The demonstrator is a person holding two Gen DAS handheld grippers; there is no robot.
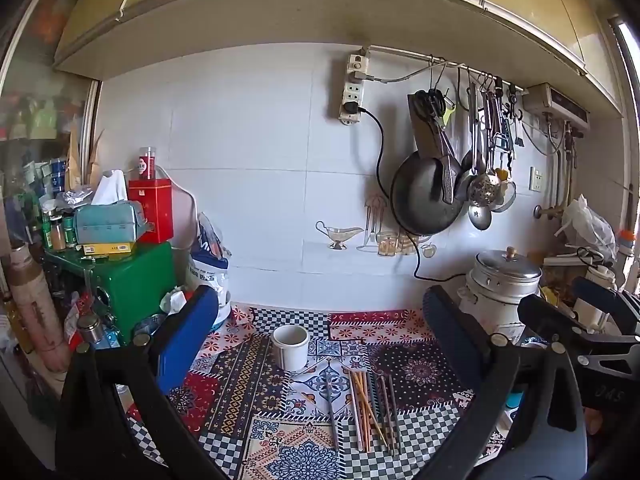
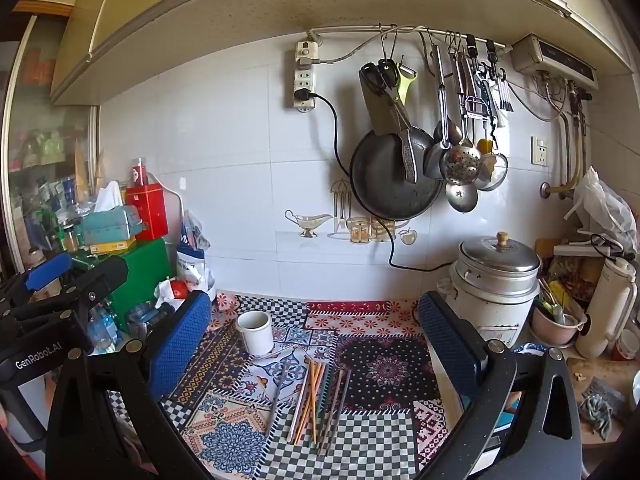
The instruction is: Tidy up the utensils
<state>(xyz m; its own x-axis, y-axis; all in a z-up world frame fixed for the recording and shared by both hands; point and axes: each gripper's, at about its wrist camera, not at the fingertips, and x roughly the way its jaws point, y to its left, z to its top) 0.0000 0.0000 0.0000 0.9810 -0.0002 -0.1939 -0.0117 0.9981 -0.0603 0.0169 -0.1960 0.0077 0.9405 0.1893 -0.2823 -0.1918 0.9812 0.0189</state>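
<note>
Chopsticks (image 1: 370, 410) in a loose bundle on the patterned cloth (image 1: 412, 364), low in the middle of the left wrist view, lying flat and roughly parallel, tips toward the wall. One grey stick (image 1: 332, 416) apart to the left of the bundle. Same bundle (image 2: 316, 404) low centre in the right wrist view, fanned a little at the near ends.

White cup (image 1: 291, 347) upright on the cloth just beyond the chopsticks, mouth open, nothing visible inside. In the right wrist view, cup (image 2: 256, 332) left of centre, near the bundle but not touching.

Left gripper (image 1: 320, 344) with jaws spread wide, blue pads at either side of the frame, nothing between them; cup and chopsticks framed in the gap, untouched. Right gripper (image 2: 314, 340) likewise spread wide and empty, hanging above the cloth.

Rice cooker (image 2: 496, 280) with metal lid at right of the frame, against the tiled wall. Black pan (image 2: 394, 176), ladles and strainer hanging from a rail, upper right. Green box (image 1: 132, 280) under a red tin (image 1: 151, 210) and tissue pack at left.
</note>
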